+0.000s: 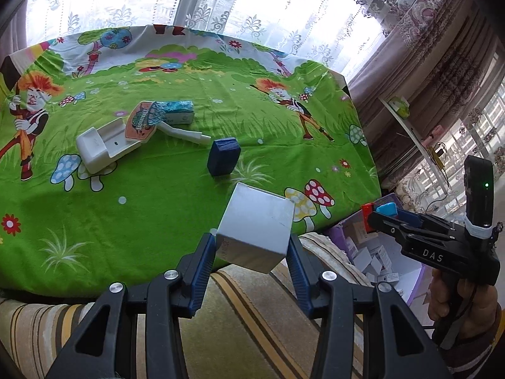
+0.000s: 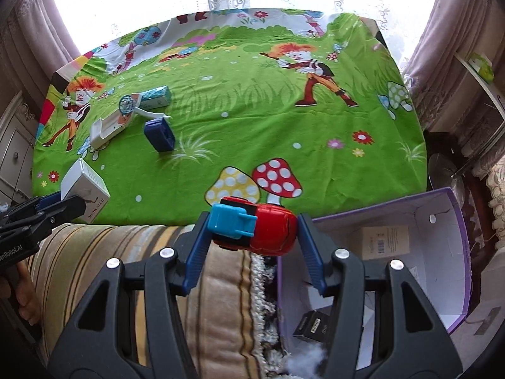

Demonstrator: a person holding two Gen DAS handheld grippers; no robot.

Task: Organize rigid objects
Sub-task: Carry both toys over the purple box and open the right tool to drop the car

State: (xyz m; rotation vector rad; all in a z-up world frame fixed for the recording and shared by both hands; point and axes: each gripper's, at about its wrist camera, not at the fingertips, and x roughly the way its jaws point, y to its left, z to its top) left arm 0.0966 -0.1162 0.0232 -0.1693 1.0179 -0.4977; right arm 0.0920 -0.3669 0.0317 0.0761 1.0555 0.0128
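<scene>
The left gripper [image 1: 251, 242] has its jaws clenched on a white carton [image 1: 257, 227], a plain cube-like box with small grey lettering down one side, held tilted at the near edge of the desk [image 1: 151, 221], above a striped cushion [image 1: 246, 315]. The right gripper [image 2: 252, 233] has its jaws clamped on a toy car [image 2: 254, 229], red-bodied with a bright blue plastic end, also at the desk's near edge, just in front of the printed red mushroom [image 2: 277, 177].

The desk wears a green cartoon cloth. On it, beyond the white carton and well apart from it, a dark blue box [image 1: 223, 157] stands alone. Further back from that box lies a cluster: a white open tray [image 1: 104, 148], an orange basketball-hoop toy [image 1: 143, 121] with a blue net leaning over it, a white handle-like piece [image 1: 186, 133], and a teal-topped packet [image 1: 180, 112].

The left wrist view shows the right gripper from the side, with a hand [image 1: 464, 303] around its grip, and only a slice of a purple bin [image 1: 378, 252] with small cartons. The right wrist view looks into that purple bin [image 2: 454, 214], to the right of the toy car: white inside, holding a pale labelled carton [image 2: 383, 240] and a black one [image 2: 312, 323]. It also catches the white carton [image 2: 85, 189] in the left gripper at far left.
</scene>
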